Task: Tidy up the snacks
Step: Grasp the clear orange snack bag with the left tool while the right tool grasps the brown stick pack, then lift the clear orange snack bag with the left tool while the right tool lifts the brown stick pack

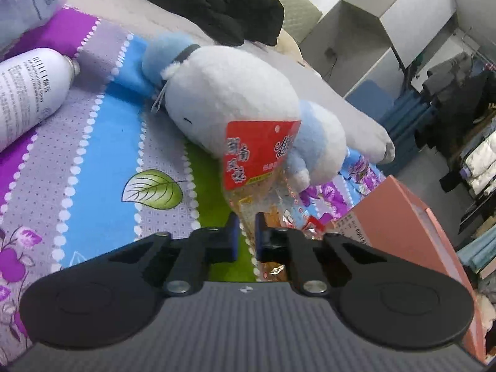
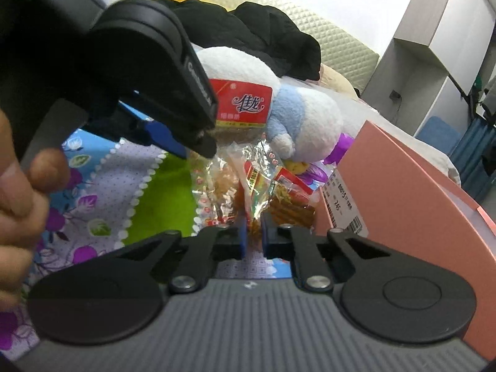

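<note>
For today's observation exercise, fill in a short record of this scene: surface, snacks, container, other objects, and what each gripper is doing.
surface: patterned bedsheet
left gripper: shut on the red-labelled snack bag, which stands upright
right gripper: shut on a clear snack packet from the snack pile
container: pink box, to the right of the pile
other objects: plush toy behind the snacks; white bottle lying on the sheet; black garment at the back

White bottle cut off left.
</note>
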Available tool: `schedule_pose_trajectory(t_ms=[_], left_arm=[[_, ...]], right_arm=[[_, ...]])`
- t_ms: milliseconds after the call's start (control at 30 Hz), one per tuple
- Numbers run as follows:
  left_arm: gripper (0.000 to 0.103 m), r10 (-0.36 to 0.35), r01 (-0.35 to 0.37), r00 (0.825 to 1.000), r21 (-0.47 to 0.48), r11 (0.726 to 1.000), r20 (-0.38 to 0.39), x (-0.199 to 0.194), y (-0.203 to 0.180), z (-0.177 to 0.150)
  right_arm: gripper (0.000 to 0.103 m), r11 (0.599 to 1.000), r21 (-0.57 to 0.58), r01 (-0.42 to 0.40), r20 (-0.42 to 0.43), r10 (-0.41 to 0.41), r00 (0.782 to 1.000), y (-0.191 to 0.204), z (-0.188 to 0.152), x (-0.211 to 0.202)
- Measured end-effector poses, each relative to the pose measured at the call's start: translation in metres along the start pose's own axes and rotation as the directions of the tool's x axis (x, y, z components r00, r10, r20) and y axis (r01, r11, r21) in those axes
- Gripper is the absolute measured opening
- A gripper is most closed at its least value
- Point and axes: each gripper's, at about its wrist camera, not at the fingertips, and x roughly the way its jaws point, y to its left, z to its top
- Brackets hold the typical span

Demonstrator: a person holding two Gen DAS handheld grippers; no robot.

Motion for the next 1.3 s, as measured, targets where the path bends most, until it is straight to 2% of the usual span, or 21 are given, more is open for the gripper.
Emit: schedule_pose_trajectory(t_ms=[133,333,700,833,1167,1300], left_arm=[[0.004,-0.009,0.009,1.0,-0.014,1.0,-0.008,-0.015,-0.008,-0.003],[0.003,-0.035,0.034,0.999,-0.043,0.999,-0.027,-0.054,-0.019,-0.012],[0.003,-0.011,0.012,1.0,-0.1,0.995,0.003,-0.149,-0.033,-0.06],[0.003,-0.009,0.01,1.0,-0.14,0.99,0.012,-0.184,-0.033,-0.076],[0.003,-0.013,0.013,1.0,-0.155,0.988,0.0,-0.251,-0.042,-0.112],[0.003,-0.009,0.007,1.0,-0.174,0.985,-0.013,-0.273,-0.042,-0.129]], right_arm=[[0.006,1.0,-0.001,-0.001,0.011,0.001,1.0,-0.004,0.002,-0.011],[0.005,1.0,0.0,-0.003,0.021,0.003,1.0,-0.011,0.001,-0.037],[0.005,0.999,0.005,-0.04,0.02,0.04,0.999,-0.019,-0.015,-0.1],[0.005,0.998,-0.021,-0.059,0.022,0.059,0.998,-0.021,-0.023,-0.121],[0.005,0.988,-0.127,-0.093,0.033,0.098,0.995,-0.016,-0.04,-0.184],[0.005,0.976,-0.163,-0.147,0.009,0.15,0.989,-0.011,-0.052,-0.21]])
